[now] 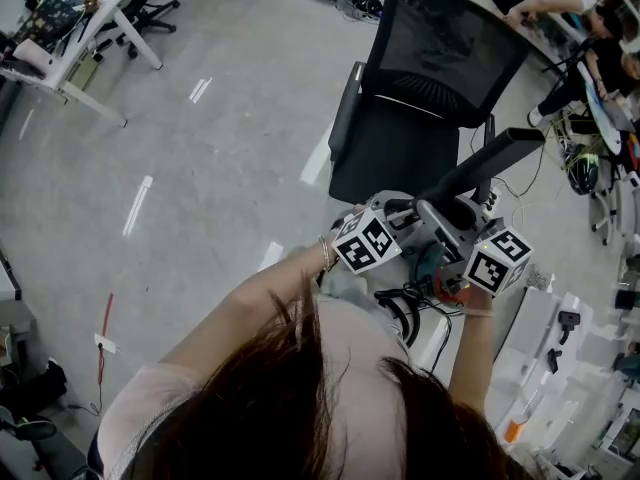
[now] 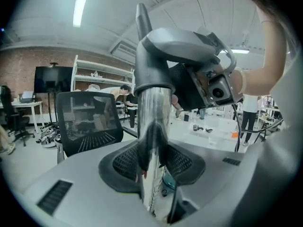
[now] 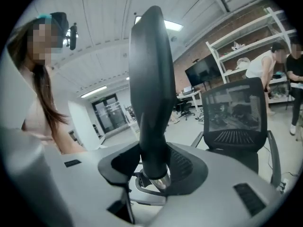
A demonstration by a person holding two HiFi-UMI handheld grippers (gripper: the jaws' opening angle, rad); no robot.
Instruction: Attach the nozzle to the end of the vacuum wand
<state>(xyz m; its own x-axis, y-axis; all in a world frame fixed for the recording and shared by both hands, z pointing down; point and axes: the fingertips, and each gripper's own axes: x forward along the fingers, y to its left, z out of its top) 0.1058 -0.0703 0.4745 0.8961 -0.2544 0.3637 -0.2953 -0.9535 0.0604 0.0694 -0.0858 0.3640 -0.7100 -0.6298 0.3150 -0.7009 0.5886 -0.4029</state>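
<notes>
In the left gripper view a chrome vacuum wand stands upright between the jaws of my left gripper, which is shut on it. A grey collar caps the wand, and a dark tip rises behind it. My right gripper is shut on the base of a long black nozzle, where a chrome ring shows under the base. In the head view both grippers are close together over a chair seat, and the nozzle slants up to the right.
A black mesh office chair stands right behind the grippers. White tables with small tools fill the lower right. A white desk stands at the far left. A seated person is at the top right. Black cables hang below the grippers.
</notes>
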